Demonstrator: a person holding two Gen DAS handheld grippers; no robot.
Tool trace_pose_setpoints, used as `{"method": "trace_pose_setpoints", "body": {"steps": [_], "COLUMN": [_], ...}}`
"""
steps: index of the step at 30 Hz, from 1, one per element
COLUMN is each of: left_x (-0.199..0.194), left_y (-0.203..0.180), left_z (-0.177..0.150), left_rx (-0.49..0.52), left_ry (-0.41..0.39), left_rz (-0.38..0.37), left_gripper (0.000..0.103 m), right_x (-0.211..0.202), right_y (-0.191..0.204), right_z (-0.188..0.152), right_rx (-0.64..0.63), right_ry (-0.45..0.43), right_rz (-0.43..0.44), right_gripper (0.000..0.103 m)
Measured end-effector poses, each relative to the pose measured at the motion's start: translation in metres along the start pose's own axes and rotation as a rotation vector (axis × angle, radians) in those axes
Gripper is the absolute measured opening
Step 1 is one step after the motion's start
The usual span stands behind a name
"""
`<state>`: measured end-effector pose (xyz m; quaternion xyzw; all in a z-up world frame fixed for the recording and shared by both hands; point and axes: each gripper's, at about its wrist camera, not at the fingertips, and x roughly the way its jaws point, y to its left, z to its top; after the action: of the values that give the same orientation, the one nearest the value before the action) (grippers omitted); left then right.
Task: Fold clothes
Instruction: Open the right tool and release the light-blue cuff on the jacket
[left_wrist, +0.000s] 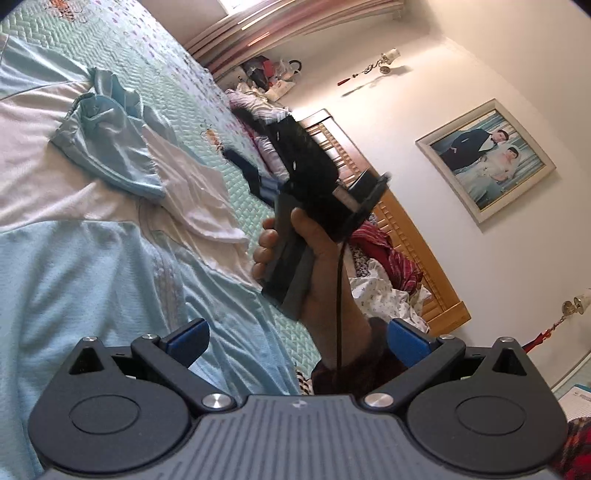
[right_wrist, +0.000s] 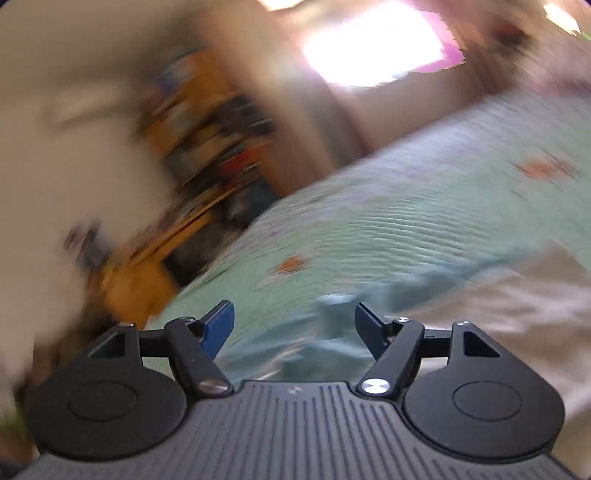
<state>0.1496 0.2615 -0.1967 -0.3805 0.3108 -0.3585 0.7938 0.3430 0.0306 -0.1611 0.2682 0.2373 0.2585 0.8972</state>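
While both grippers gape empty, the blue-and-white garment (left_wrist: 92, 206) lies spread across the quilt (left_wrist: 177, 74).
Left gripper (left_wrist: 295, 341) and right gripper (right_wrist: 294, 325) fingers apart; garment's length runs toward the crumpled sleeve (left_wrist: 110, 144) at its far end.

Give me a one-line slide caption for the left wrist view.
Open left gripper hovers over a light blue and white garment spread on the green quilt, facing the hand-held right gripper.

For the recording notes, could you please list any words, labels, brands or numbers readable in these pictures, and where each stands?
None can be read.
Paper at the left wrist view's right edge: print too small to read.
Small mark on the left tongs' body: a symbol, no letters.
Right wrist view: blurred throughout.
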Motion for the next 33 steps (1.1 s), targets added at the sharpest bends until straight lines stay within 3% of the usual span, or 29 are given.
{"method": "trace_pose_setpoints", "body": {"steps": [3, 4, 5, 7, 10, 12, 14, 16, 18, 19, 20, 21, 23, 24, 26, 27, 29, 30, 31, 33], "left_x": [0.004, 0.007, 0.008, 0.012, 0.014, 0.015, 0.017, 0.019, 0.022, 0.024, 0.025, 0.026, 0.026, 0.025, 0.022, 0.021, 0.018, 0.016, 0.015, 0.012], "left_y": [0.003, 0.004, 0.007, 0.01, 0.015, 0.017, 0.018, 0.016, 0.014, 0.014, 0.013, 0.014, 0.015, 0.015, 0.016, 0.016, 0.013, 0.009, 0.006, 0.0], "left_z": [0.0, 0.001, 0.001, 0.001, 0.001, 0.0, 0.0, 0.0, -0.001, -0.001, -0.001, -0.001, -0.001, -0.001, -0.001, -0.001, -0.001, -0.002, -0.002, -0.004], "left_rx": [-0.006, -0.01, -0.014, -0.021, -0.028, -0.038, -0.042, -0.032, -0.022, -0.021, -0.021, -0.022, -0.025, -0.029, -0.039, -0.043, -0.044, -0.037, -0.03, -0.021], "left_ry": [0.011, 0.016, 0.02, 0.028, 0.037, 0.041, 0.044, 0.052, 0.061, 0.067, 0.072, 0.077, 0.076, 0.072, 0.064, 0.06, 0.053, 0.05, 0.047, 0.043], "left_rz": [0.016, 0.02, 0.022, 0.02, 0.023, 0.022, 0.018, 0.023, 0.029, 0.032, 0.035, 0.038, 0.038, 0.038, 0.041, 0.044, 0.055, 0.059, 0.064, 0.085], "left_gripper": [0.102, 0.102, 0.102, 0.102, 0.102, 0.102, 0.102, 0.102, 0.102, 0.102, 0.102, 0.102, 0.102, 0.102, 0.102, 0.102, 0.102, 0.102, 0.102, 0.102], "right_x": [-0.002, -0.004, -0.007, -0.022, -0.045, -0.047, -0.037, -0.011, 0.018, 0.028, 0.034, 0.031, 0.013, 0.002, -0.023, -0.034, -0.054, -0.061, -0.069, -0.093], "right_y": [-0.075, -0.099, -0.121, -0.154, -0.172, -0.169, -0.161, -0.156, -0.161, -0.169, -0.183, -0.195, -0.204, -0.2, -0.183, -0.176, -0.17, -0.171, -0.173, -0.175], "right_z": [0.013, 0.014, 0.014, 0.012, 0.015, 0.025, 0.034, 0.048, 0.06, 0.064, 0.066, 0.067, 0.068, 0.068, 0.06, 0.052, 0.03, 0.019, 0.008, -0.004], "right_rx": [0.174, 0.209, 0.237, 0.325, 0.392, 0.388, 0.372, 0.345, 0.306, 0.287, 0.297, 0.341, 0.424, 0.418, 0.381, 0.369, 0.361, 0.37, 0.386, 0.423], "right_ry": [0.005, 0.01, 0.015, -0.008, -0.078, -0.116, -0.125, -0.097, -0.036, -0.01, 0.019, 0.02, -0.047, -0.065, -0.037, -0.006, 0.075, 0.121, 0.141, 0.106], "right_rz": [-0.134, -0.231, -0.343, -0.385, -0.373, -0.288, -0.205, -0.175, -0.212, -0.287, -0.36, -0.38, -0.347, -0.274, -0.137, -0.114, -0.127, -0.186, -0.228, -0.2], "right_gripper": [0.072, 0.069, 0.053, 0.013, 0.018, 0.019, 0.026, 0.036, 0.037, 0.037, 0.019, 0.007, 0.012, 0.013, 0.023, 0.028, 0.034, 0.034, 0.027, 0.026]}}
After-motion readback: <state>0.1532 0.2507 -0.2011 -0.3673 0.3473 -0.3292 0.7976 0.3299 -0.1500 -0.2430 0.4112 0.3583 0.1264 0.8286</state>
